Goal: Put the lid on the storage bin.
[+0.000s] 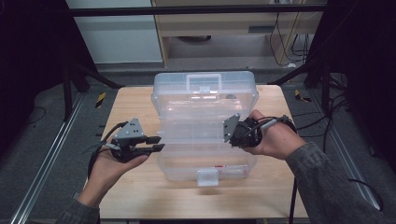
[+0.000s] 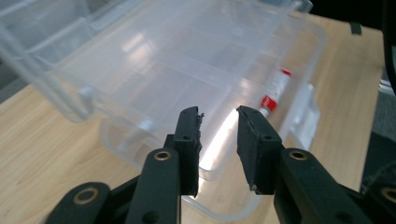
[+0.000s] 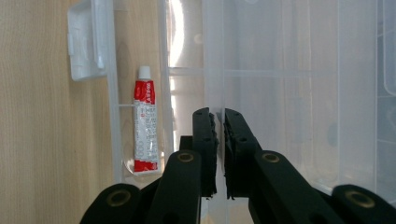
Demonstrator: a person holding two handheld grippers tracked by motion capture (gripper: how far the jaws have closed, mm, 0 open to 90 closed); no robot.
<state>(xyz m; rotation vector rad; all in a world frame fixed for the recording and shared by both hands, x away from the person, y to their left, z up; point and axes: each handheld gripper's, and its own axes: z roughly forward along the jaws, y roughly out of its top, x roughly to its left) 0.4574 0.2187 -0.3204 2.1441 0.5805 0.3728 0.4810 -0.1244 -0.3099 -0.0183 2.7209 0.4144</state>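
Jaws first: the left gripper (image 1: 154,143) hangs just off the left wall of the clear plastic compartment box (image 1: 159,161), its two black jaws spread with a plain gap between them and nothing in it. The right gripper (image 3: 219,116) is over the box's right side, jaws nearly pressed together; a thin clear wall or divider of the box lines up with the slit between them, but I cannot tell whether it is truly pinched.

What they seem to be after is the small red-and-white tube (image 3: 144,126) with a white cap, lying flat in the narrow front compartment of the box, hard against the front wall near the white latch (image 1: 208,177). Its long axis runs along that front wall, left to right across the table. In the left gripper view the tube (image 2: 274,91) lies beyond the spread jaws, across the tray and apart from them. In the right gripper view it sits just beside the jaws, off to one side. I would judge the right hand (image 1: 275,140) the nearer, though its jaws would have to part and swing toward the front wall to take the tube across its width.

The box stands open on the pale wooden table (image 1: 130,196), lid (image 1: 205,93) thrown back away from the person. The other compartments look bare.
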